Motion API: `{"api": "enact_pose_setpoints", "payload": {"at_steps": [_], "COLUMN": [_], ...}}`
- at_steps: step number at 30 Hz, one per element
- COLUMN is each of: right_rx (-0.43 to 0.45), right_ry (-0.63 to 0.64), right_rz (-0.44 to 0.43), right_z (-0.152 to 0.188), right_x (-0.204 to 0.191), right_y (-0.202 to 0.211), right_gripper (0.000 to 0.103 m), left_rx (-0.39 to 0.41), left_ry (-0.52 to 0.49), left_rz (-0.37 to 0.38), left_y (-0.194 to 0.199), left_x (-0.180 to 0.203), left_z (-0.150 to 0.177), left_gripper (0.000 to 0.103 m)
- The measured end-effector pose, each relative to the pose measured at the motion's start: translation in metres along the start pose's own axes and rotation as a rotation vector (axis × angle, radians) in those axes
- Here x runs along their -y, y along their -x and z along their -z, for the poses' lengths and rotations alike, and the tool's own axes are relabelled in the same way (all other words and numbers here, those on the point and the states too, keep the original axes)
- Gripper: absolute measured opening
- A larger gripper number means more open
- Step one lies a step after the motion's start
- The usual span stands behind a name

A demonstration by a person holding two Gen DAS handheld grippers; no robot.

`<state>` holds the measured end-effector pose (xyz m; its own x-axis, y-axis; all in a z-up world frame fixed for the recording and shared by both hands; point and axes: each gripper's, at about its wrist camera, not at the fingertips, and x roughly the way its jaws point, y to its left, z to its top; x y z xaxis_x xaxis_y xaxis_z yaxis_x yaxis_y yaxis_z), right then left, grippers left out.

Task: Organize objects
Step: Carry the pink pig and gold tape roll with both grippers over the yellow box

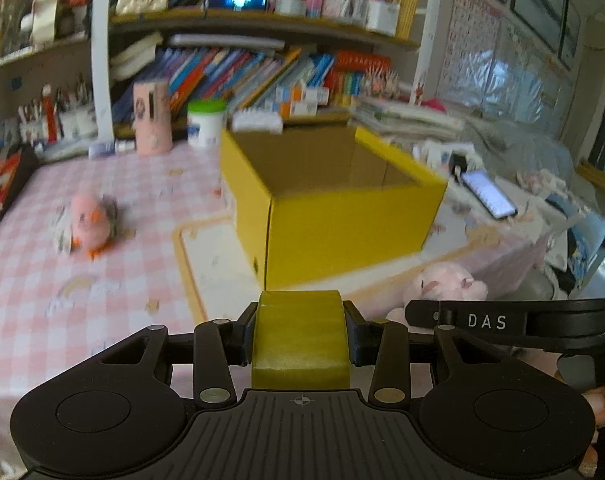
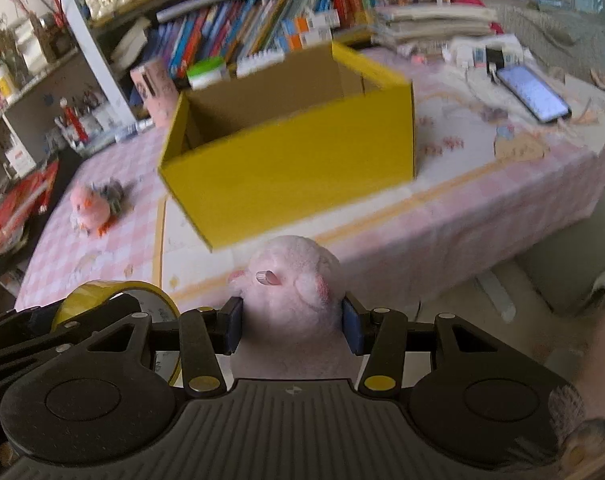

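Yellow tape roll [image 1: 301, 336] sits clamped between the left gripper [image 1: 301, 338] jaws, part open, pads pressing both flat sides. Ahead of the jaws, near: open yellow box [image 1: 334, 200] on the pink check table [image 1: 42, 280], near corner pointing at the roll. Left of the jaws, well apart: pink chick toy [image 1: 87, 222] on the cloth. Risk: the roll clips the box's near rim if carried in too low. Right view: right gripper [image 2: 293, 326] jaws part open, squeezing a pink plush [image 2: 292, 300], pads sunk into its sides. Box [image 2: 286, 168] straight ahead, mouth empty as far as I can see, plenty of room inside. Risk: soft plush squirms out of the grip; both grippers run side by side and could collide over the one opening. Phone [image 2: 533, 94] lies far right, clear.
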<state>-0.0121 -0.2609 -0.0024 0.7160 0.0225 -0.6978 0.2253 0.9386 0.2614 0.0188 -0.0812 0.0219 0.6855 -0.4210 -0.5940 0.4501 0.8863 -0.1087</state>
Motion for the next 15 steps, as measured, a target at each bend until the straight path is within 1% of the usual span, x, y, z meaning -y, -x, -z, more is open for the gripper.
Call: {"api": "enact_pose_setpoints", "payload": {"at_steps": [7, 11, 13, 15], "right_rx": [0.149, 0.221, 0.248, 0.257], "right_ry": [0.040, 0.080, 0.111, 0.146], "right_rz": [-0.036, -0.064, -0.073, -0.076], "right_z": [-0.057, -0.096, -0.114, -0.130], "right_x": [0.009, 0.015, 0.018, 0.021], "right_y": [0.009, 0.006, 0.000, -0.009], "right_gripper": [0.046, 0.046, 0.046, 0.046], "left_rx": [0.136, 0.170, 0.176, 0.167], "left_ry": [-0.043, -0.050, -0.049, -0.049], "left_rz": [-0.006, -0.020, -0.035, -0.055], "left_y": [-0.007, -0.025, -0.037, -0.054], "left_x": [0.017, 0.026, 0.029, 0.031], "left_z": [-0.049, -0.073, -0.082, -0.092], "left_gripper": [0.040, 0.040, 0.040, 0.040]}}
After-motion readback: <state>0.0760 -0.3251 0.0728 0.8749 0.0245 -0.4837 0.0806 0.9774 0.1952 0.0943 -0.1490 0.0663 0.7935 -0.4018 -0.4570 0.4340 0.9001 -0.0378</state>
